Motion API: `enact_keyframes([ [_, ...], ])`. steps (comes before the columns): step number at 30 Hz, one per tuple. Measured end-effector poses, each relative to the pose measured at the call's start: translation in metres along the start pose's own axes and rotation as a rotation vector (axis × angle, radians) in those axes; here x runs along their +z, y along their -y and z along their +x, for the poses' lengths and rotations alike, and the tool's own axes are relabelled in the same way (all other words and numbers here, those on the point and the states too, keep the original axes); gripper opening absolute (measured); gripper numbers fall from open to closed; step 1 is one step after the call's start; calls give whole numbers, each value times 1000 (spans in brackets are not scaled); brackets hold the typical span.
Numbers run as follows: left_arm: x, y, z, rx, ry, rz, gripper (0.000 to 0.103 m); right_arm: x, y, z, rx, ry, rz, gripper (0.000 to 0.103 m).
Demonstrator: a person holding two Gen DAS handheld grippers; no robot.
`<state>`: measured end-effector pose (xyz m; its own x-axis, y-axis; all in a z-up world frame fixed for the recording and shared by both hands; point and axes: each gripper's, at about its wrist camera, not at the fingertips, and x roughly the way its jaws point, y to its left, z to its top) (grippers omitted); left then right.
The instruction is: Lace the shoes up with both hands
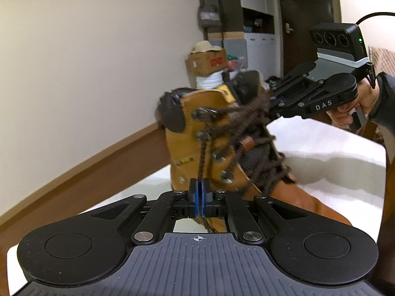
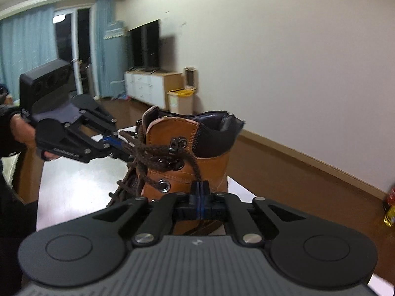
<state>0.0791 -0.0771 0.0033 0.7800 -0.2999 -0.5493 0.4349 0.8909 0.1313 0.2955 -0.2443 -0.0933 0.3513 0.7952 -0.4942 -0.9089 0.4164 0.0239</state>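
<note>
On the white table (image 1: pixel 333 148) stands a tan boot (image 1: pixel 195 128), upright, with its dark collar at the top and its toe hidden low down near the left camera. Dark brown laces (image 1: pixel 249 133) cross back and forth over the front of the boot through metal eyelets. From the left camera, the left gripper (image 1: pixel 200 185) sits at six o'clock, and its blue pads are pressed close together on one brown lace end (image 1: pixel 202 157) that runs up to an eyelet on the boot's side. The right gripper (image 1: pixel 267 109) comes in from three o'clock, held by a hand (image 1: pixel 365 98) in a dark sleeve, and its tip is in the laces near the top of the boot. From the right camera, the right gripper (image 2: pixel 200 188) is squeezed tight on another lace end (image 2: pixel 193 166) that drops from the top hooks of the boot (image 2: pixel 187 153). The left gripper (image 2: pixel 118 143) reaches in from nine o'clock, touching the laces (image 2: pixel 148 153). A cardboard box (image 1: pixel 206 63) sits behind the boot at twelve o'clock. A yellow bottle (image 2: pixel 390 212) stands on the brown floor (image 2: pixel 308 190) at three o'clock.
</note>
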Motion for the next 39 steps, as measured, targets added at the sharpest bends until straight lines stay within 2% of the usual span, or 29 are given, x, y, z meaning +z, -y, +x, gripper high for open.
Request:
enact_keyframes([
  [4,-4,12,-15,-17,-8,5,2,-20,-16,-12,-15,-19,59,1],
  [7,-10,14,-22,-9,-12,-39,4,-24,-27,-15,-13,-19,90,1],
  [10,-21,16,-33,-7,-29,-71,8,-22,-33,-19,-45,-1,132,7],
  [12,-27,25,-47,21,-24,-66,8,-24,-39,-28,-94,18,162,17],
  [15,-42,27,-69,52,-16,-74,8,-29,-54,-37,-165,47,219,19],
  [17,-51,28,-75,85,-30,-77,8,-40,-71,-40,-234,63,281,23],
  [21,-68,14,-67,88,-32,-87,8,-50,-80,-31,-355,64,339,26],
  [24,-66,0,-39,78,-15,-130,8,-59,-86,-27,-408,125,372,26],
  [26,-67,-1,-41,63,-1,-174,8,-60,-90,-23,-449,153,403,26],
  [29,-59,-6,-31,89,-31,-231,8,-54,-94,-16,-481,133,470,26],
  [30,-57,-7,-34,101,-54,-283,8,-53,-96,-14,-487,126,484,26],
  [33,-62,-3,-40,65,-55,-336,8,-47,-100,-16,-500,87,557,26],
  [36,-73,10,-45,110,-27,-345,8,-48,-105,-22,-500,94,560,26],
  [39,-81,26,-50,174,57,-364,8,-59,-118,-31,-510,157,525,27],
])
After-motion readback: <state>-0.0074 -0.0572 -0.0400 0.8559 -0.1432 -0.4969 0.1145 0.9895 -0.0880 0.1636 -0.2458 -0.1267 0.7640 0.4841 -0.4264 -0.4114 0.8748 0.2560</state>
